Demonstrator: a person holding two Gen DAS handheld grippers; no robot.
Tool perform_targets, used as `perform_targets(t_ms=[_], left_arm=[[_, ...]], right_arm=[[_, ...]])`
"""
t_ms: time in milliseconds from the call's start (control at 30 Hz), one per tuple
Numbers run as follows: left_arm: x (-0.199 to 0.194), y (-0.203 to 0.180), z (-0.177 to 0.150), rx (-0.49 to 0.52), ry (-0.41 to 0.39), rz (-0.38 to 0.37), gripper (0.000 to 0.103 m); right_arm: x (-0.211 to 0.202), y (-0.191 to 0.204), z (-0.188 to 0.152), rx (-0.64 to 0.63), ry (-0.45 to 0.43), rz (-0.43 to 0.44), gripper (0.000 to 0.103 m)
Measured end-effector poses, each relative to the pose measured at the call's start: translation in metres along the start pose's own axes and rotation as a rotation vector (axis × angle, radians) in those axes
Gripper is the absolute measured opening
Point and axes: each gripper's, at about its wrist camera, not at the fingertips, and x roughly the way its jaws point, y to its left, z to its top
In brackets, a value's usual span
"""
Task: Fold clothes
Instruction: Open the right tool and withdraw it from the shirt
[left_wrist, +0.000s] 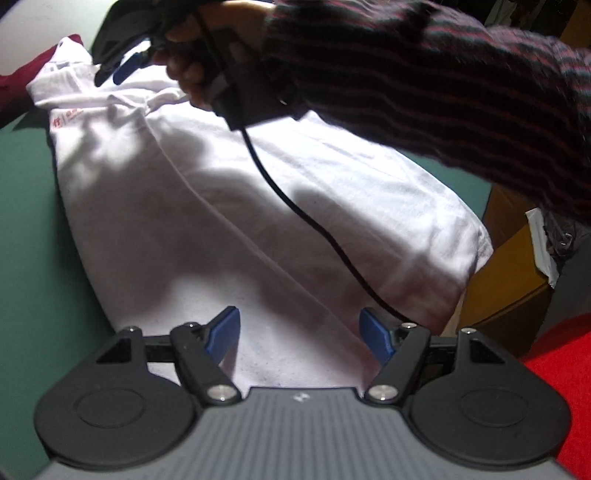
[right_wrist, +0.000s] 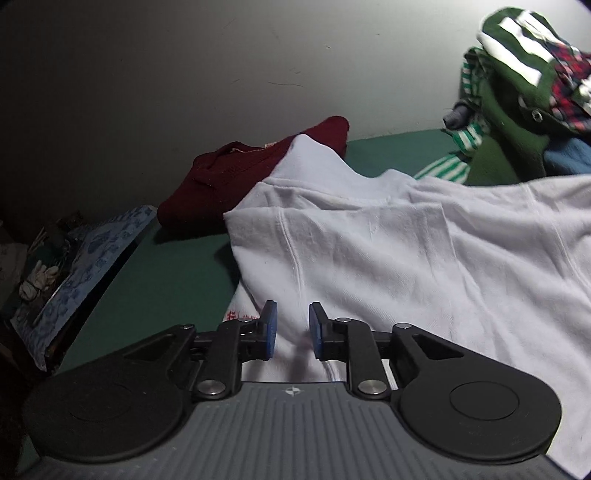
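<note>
A crumpled white cotton shirt (left_wrist: 258, 206) with small red print is spread over the green bench (left_wrist: 26, 221), filling the middle of both frames. The left hand-held gripper (left_wrist: 299, 330) is held wide open above its hem, nothing gripped. The right hand-held gripper (right_wrist: 291, 328) is seen slightly parted over white cloth, nothing pinched, with a dark red knitted sweater (right_wrist: 229, 173) lying at upper centre.

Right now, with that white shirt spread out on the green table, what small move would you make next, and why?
Probably lower the right gripper onto the white shirt near its collar end and pinch it. Its jaws stand slightly apart above the cloth with nothing between them, and the left gripper hovers open over the hem end, so neither holds the shirt yet for a fold.
</note>
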Motion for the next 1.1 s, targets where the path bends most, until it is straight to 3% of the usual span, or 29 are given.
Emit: perform_targets(t_ms=[167,333,367,400,567,600,733,800,867,933,1033,1100], left_arm=[[0.002,0.002,0.000,-0.033,-0.003,0.027,0.072],[-0.001,0.001,-0.007,-0.040,-0.005,0.035,0.076],[-0.002,0.000,-0.008,-0.041,-0.006,0.035,0.077],[-0.002,0.000,-0.009,-0.043,-0.007,0.036,0.078],[0.001,-0.003,-0.011,-0.051,-0.009,0.038,0.083],[0.002,-0.003,-0.010,-0.053,-0.008,0.038,0.085],[0.004,0.000,-0.005,-0.067,-0.010,0.032,0.086],[0.005,0.001,-0.003,-0.075,-0.013,0.025,0.087],[0.007,0.001,-0.001,-0.077,-0.012,0.021,0.089],[0.008,-0.002,-0.001,-0.065,-0.006,0.026,0.091],[0.009,-0.005,-0.002,-0.047,-0.002,0.033,0.091],[0.009,-0.006,-0.002,-0.043,-0.002,0.036,0.091]], right_arm=[[0.050,-0.007,0.031,0.061,0.085,0.057,0.022],[0.088,-0.034,0.049,0.082,0.078,-0.154,0.014],[0.094,-0.041,0.052,0.091,0.074,-0.187,0.005],[0.097,-0.051,0.055,0.123,0.061,-0.175,0.000],[0.102,-0.067,0.066,0.150,0.033,-0.198,0.000],[0.095,-0.064,0.067,0.149,0.018,-0.191,0.008],[0.058,-0.036,0.064,0.067,-0.047,-0.037,0.011],[0.058,-0.015,0.058,-0.001,0.028,0.096,0.011],[0.075,0.003,0.053,-0.042,0.132,0.126,0.011],[0.094,0.016,0.049,-0.075,0.192,0.111,0.011],[0.116,0.012,0.058,-0.066,0.141,-0.020,0.010],[0.132,-0.003,0.071,0.015,0.135,-0.038,0.000]])
